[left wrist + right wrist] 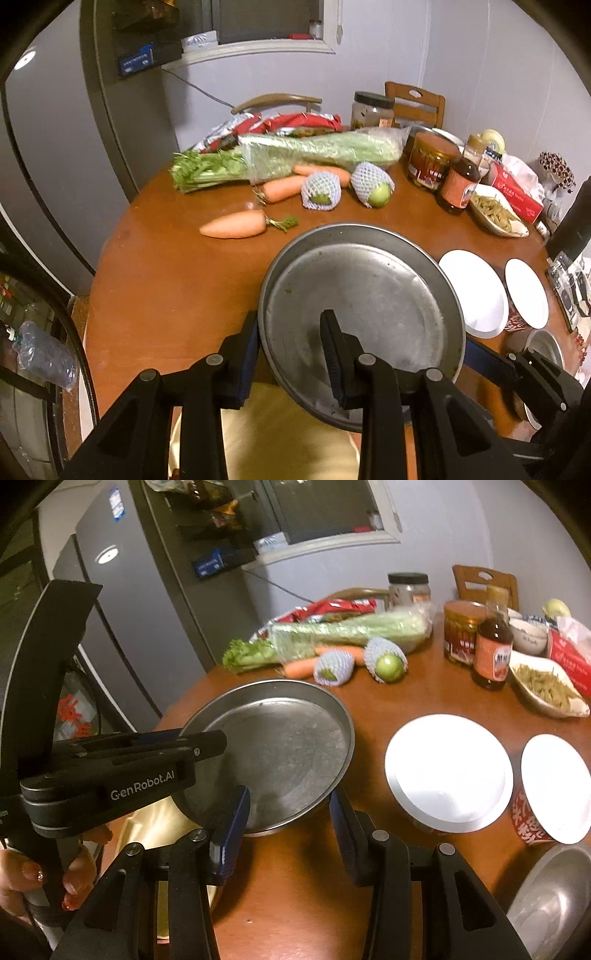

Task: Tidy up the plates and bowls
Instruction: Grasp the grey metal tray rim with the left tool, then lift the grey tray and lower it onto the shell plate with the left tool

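- Left wrist view: the left gripper [291, 358] has its jaws clamped on the near rim of the metal pan [354, 295]; one finger lies outside the wall, the other inside on the pan floor; the pan sits tilted, its near edge over the tabletop [155, 280] edge, above a yellow surface [280, 435].
- Right wrist view: the right gripper [288, 823] also closes on the same pan [280, 738]; its left finger lies over the pan floor and its right finger outside the wall, with the near rim between them; jaws narrow, pads against the rim as far as can be seen.
- A hand [22, 882] with painted nails holds the left gripper's handle at the lower left of that view.
- Two white plates rest right of the pan, each on a printed cup: the larger plate [447, 771] nearest the pan, the smaller plate [554, 786] beyond it.
- A metal bowl [554, 901] sits at the near right edge.
- A loose carrot [236, 225] lies left of the pan; further back lie wrapped celery [295, 155], more carrots and two green fruits in foam netting [321, 192].
- A red-lidded jar [430, 160], a sauce bottle [461, 181] and a white dish of food [495, 214] stand at the right rear; a grey refrigerator [55, 147] stands left of the tabletop.
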A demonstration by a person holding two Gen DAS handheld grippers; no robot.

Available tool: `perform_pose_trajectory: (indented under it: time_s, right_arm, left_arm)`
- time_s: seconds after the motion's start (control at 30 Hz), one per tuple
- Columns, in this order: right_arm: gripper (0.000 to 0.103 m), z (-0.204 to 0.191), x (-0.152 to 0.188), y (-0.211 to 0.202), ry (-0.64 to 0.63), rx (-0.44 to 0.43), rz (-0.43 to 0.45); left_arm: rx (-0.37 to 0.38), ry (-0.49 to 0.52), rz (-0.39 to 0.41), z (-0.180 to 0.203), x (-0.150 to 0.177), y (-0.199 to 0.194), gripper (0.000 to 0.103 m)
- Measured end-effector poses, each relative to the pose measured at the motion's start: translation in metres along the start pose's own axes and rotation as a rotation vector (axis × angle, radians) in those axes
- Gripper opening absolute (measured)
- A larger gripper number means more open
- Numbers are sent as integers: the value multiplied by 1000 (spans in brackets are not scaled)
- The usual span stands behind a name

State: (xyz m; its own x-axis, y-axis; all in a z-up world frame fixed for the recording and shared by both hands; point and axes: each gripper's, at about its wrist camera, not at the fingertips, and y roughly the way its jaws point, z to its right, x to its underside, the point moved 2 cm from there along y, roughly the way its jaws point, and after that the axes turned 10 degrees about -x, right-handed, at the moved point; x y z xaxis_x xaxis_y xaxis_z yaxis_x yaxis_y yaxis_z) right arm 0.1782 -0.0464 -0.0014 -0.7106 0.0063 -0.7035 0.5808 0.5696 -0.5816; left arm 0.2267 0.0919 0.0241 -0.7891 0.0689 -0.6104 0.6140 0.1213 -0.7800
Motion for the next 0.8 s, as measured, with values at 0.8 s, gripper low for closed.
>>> perform_pose_trajectory:
  time_s: [0.8]
  right_arm:
    - [47,-86,29,-31,-146,-80,22]
  left_arm:
    - [-88,-60,73,-57,65,-70,32]
